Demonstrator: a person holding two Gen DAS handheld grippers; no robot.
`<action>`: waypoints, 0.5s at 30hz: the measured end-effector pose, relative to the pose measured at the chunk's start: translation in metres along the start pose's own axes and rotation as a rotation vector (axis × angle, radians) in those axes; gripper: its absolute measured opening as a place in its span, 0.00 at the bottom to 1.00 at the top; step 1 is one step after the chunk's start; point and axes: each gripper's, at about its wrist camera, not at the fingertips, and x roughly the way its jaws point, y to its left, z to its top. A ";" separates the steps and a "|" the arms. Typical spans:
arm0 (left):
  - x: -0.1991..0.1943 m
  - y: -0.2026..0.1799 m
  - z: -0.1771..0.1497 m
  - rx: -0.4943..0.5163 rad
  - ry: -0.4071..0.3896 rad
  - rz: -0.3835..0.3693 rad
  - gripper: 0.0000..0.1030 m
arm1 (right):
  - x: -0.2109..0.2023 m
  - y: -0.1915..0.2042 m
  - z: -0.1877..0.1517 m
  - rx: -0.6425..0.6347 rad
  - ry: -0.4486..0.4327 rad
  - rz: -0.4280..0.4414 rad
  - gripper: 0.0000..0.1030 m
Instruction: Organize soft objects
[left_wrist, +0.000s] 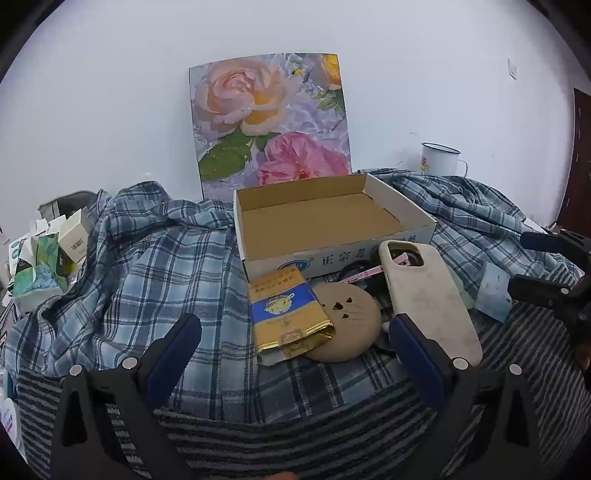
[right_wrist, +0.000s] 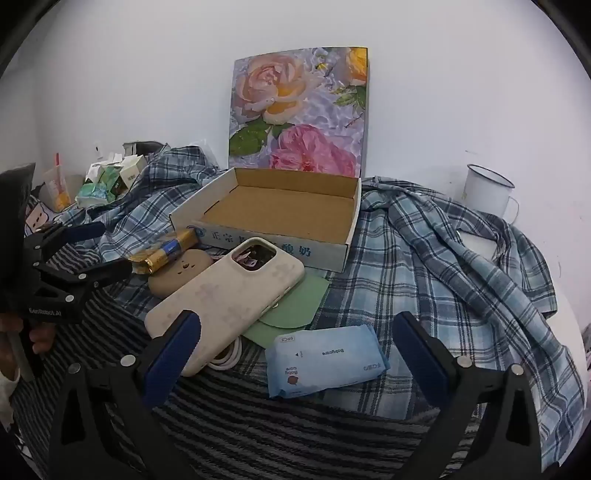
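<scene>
A blue plaid shirt (left_wrist: 155, 258) (right_wrist: 436, 266) lies crumpled over the table, around an open cardboard box (left_wrist: 325, 218) (right_wrist: 280, 210) with nothing inside. In front of the box lie a cream phone case (left_wrist: 428, 295) (right_wrist: 225, 295), a gold and blue foil packet (left_wrist: 284, 314) (right_wrist: 166, 251), a tan round pad (left_wrist: 351, 325) (right_wrist: 181, 273), a green sleeve (right_wrist: 295, 306) and a blue wipes pack (right_wrist: 325, 358) (left_wrist: 493, 291). My left gripper (left_wrist: 295, 343) (right_wrist: 96, 251) is open just before the foil packet. My right gripper (right_wrist: 295, 343) (left_wrist: 532, 262) is open over the wipes pack.
A floral picture board (left_wrist: 269, 118) (right_wrist: 299, 110) leans on the white wall behind the box. A white enamel mug (left_wrist: 441, 158) (right_wrist: 487, 192) stands at the back right. Small cartons and tissue packs (left_wrist: 48, 258) (right_wrist: 107, 184) crowd the left. A striped cloth (left_wrist: 295, 435) (right_wrist: 277, 424) covers the near edge.
</scene>
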 end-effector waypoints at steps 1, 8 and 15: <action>-0.001 -0.001 -0.001 0.014 -0.036 0.016 1.00 | 0.000 -0.001 0.000 0.020 0.001 0.016 1.00; -0.008 0.003 -0.005 -0.006 -0.011 0.009 1.00 | 0.001 0.004 -0.004 0.003 0.000 0.001 1.00; 0.007 0.006 -0.002 0.004 0.019 0.017 1.00 | 0.005 -0.004 -0.003 0.024 0.022 0.020 1.00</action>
